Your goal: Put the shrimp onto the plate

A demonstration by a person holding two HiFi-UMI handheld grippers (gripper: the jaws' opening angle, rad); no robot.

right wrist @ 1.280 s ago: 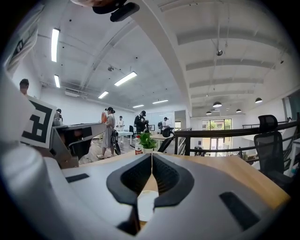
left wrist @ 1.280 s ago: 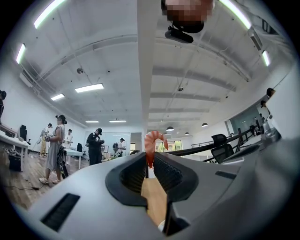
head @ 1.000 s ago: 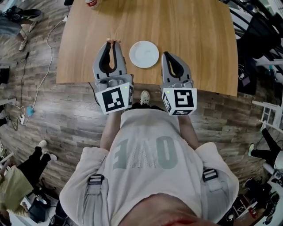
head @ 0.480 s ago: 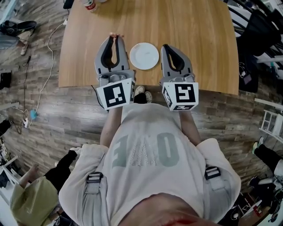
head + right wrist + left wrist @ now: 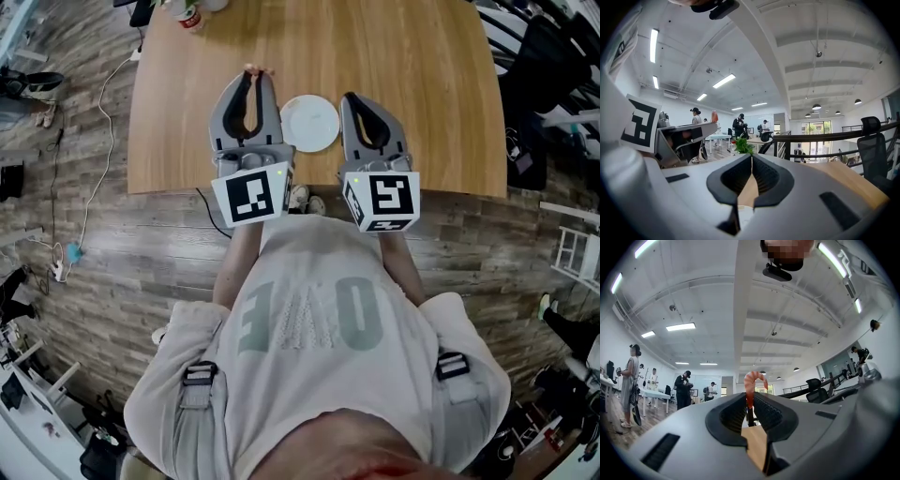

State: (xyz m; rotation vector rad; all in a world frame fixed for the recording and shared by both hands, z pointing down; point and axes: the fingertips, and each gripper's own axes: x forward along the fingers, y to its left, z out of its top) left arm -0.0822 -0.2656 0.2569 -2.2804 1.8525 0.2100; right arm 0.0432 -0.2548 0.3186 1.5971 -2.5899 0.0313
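Grey-brown wood planks are covering the floor (image 5: pixel 141 244) around a light wooden tabletop (image 5: pixel 403 56). Overhead, strip lights (image 5: pixel 680 326) are glowing on a white ceiling, and a broad white beam (image 5: pixel 747 296) is running across it. People (image 5: pixel 629 376) are standing by a white table (image 5: pixel 656 394) at the far left. A black office chair (image 5: pixel 871 140) is standing beside a dark railing (image 5: pixel 820 137), with daylight coming through the windows (image 5: pixel 813 127) beyond.

Shrimp (image 5: pixel 754 380): orange-pink with paler bands. Plate (image 5: pixel 309 123): plain white. Table (image 5: pixel 412 66): light tan wood grain. Left gripper (image 5: pixel 253 77) and right gripper (image 5: pixel 354 97): grey shells, black jaw pads. Left cube (image 5: pixel 251 194) and right cube (image 5: pixel 382 199): white faces, black square markers. Floor (image 5: pixel 141 253): grey-brown planks. Shirt (image 5: pixel 309 319): off-white, grey-green letters.
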